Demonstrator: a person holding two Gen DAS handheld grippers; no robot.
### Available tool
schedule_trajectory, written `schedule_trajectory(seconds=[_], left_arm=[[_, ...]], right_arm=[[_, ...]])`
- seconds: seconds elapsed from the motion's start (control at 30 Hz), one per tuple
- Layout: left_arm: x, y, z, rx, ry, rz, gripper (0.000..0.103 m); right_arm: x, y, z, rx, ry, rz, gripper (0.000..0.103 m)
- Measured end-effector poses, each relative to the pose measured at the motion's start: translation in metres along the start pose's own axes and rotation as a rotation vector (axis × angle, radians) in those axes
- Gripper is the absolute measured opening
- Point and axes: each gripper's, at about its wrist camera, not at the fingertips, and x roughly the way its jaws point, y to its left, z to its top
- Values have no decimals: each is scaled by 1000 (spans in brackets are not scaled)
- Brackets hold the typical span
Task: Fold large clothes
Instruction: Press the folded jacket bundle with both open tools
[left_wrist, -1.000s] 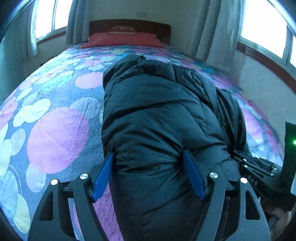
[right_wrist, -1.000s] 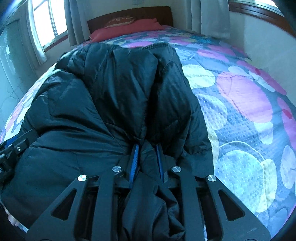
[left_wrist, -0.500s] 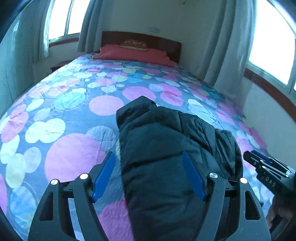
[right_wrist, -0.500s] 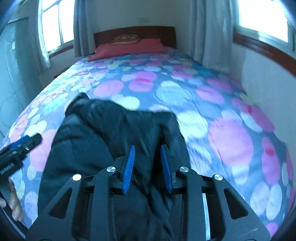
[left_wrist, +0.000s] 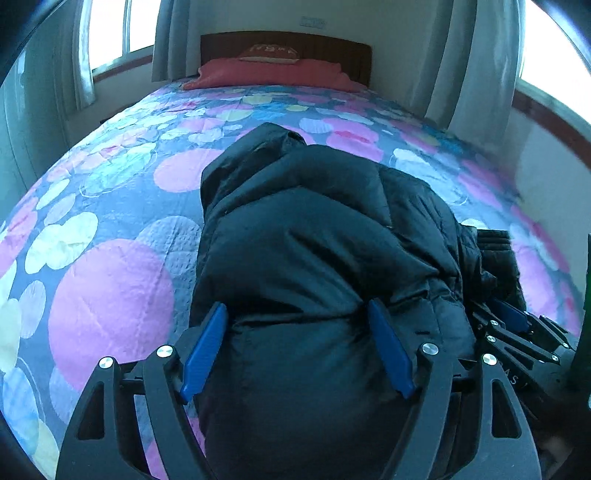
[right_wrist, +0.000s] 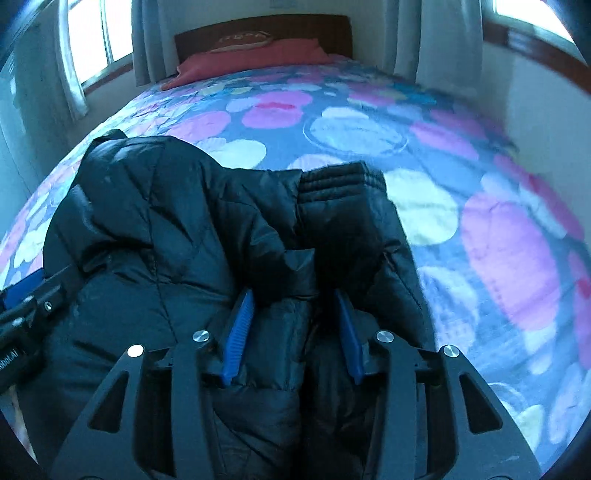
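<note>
A black puffer jacket (left_wrist: 317, 236) lies bunched in a thick fold on the near end of the bed; it also shows in the right wrist view (right_wrist: 177, 221), with a ribbed cuff (right_wrist: 340, 181) on top. My left gripper (left_wrist: 295, 343) is open wide, its blue fingers (left_wrist: 207, 343) on either side of the jacket's padded bulk. My right gripper (right_wrist: 293, 325) is open, its fingers (right_wrist: 240, 328) straddling a fold of the jacket. The right gripper also shows at the right edge of the left wrist view (left_wrist: 517, 332).
The bed (left_wrist: 110, 295) has a quilt with pink, white and blue circles. A red pillow (left_wrist: 269, 72) and wooden headboard (left_wrist: 288, 40) are at the far end. Curtained windows (left_wrist: 110, 33) flank the bed; a wall (right_wrist: 535, 96) runs along its right side.
My right gripper has opened from a tight pinch on the jacket. Both grippers lifted and came back down near the jacket, which is now bunched shorter on the bed.
</note>
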Motion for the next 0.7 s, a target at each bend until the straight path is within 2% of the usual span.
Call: schedule_trajectory(seconds=[0.23,0.7], left_arm=[[13,2,-6,12,-7,16,77],[9,2,-10,30,-30,32,77]], right_arm=[[6,5,-10,-1,-41,-30,42],[3,12,-15,-25,-77,-78,42]])
